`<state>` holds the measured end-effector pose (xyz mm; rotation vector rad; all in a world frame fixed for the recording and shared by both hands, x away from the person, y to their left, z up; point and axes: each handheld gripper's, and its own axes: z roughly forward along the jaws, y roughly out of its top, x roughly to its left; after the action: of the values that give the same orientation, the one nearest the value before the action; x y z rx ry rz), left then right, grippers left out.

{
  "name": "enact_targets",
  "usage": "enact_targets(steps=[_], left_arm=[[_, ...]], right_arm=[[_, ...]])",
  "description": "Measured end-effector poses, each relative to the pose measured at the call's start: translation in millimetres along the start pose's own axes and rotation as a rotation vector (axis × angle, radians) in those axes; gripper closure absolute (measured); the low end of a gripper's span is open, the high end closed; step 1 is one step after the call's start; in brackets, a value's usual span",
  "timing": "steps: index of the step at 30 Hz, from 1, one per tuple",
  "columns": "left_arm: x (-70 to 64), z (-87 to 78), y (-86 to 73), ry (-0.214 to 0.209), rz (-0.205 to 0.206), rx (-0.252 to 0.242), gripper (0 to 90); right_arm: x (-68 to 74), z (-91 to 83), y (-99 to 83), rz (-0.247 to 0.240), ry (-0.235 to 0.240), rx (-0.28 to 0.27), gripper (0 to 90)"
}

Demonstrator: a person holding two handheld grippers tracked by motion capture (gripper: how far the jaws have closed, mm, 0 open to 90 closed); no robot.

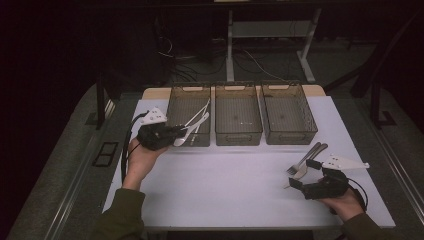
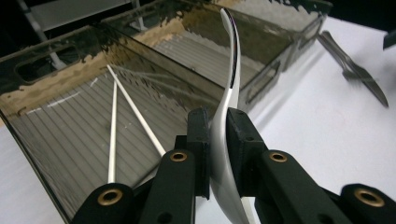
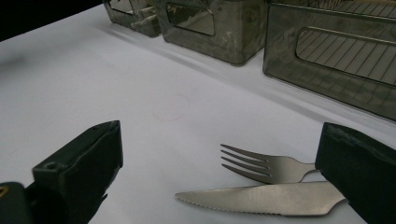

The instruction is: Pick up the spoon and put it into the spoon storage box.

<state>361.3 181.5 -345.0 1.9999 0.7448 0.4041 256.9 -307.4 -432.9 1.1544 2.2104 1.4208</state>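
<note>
White plastic spoon (image 2: 231,93) is clamped edge-on in the left gripper (image 1: 159,135), poised over the left smoked-plastic bin (image 1: 176,100), apparently for sorting. Right gripper (image 1: 306,176) stands apart, straddling steel fork (image 3: 261,167) and knife (image 3: 266,198).

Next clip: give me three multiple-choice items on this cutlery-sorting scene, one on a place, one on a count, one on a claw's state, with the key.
1. Where do the steel fork and serrated steel knife lie?
A. in the middle bin
B. on the white table, between the right claw's jaws
C. in the left bin

2. How many smoky translucent plastic bins stand in the row?
A. two
B. three
C. four

3. What is the left claw doing?
A. hanging open
B. shut on nothing
C. shut on a white plastic spoon

Key: 1 B, the right gripper view shows both flat on the table between the open right claw. 2 B, the high view shows three side by side. 3 C, its jaws pinch the spoon's handle over the left bin.
</note>
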Motion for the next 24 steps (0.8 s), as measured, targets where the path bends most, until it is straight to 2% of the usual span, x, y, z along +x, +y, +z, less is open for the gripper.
enact_targets(steps=[4,13,16,24], left_arm=[[8.0,7.8,7.3,0.018,-0.001,-0.007,79.6],[24.8,23.6,20.2,0.048,-0.014,0.020,79.6],[27.4,27.3,20.9,0.039,-0.023,0.020,79.6],[27.0,46.8,28.9,0.013,-0.008,0.029,79.6]], right_arm=[[-0.2,-0.2,0.0,0.000,-0.001,-0.001,0.7],[-1.8,-1.7,-0.3,0.001,-0.002,-0.008,0.7],[-1.4,-1.7,-0.3,0.001,-0.001,-0.008,0.7],[-1.4,-1.3,-0.4,-0.001,0.000,-0.007,0.7]])
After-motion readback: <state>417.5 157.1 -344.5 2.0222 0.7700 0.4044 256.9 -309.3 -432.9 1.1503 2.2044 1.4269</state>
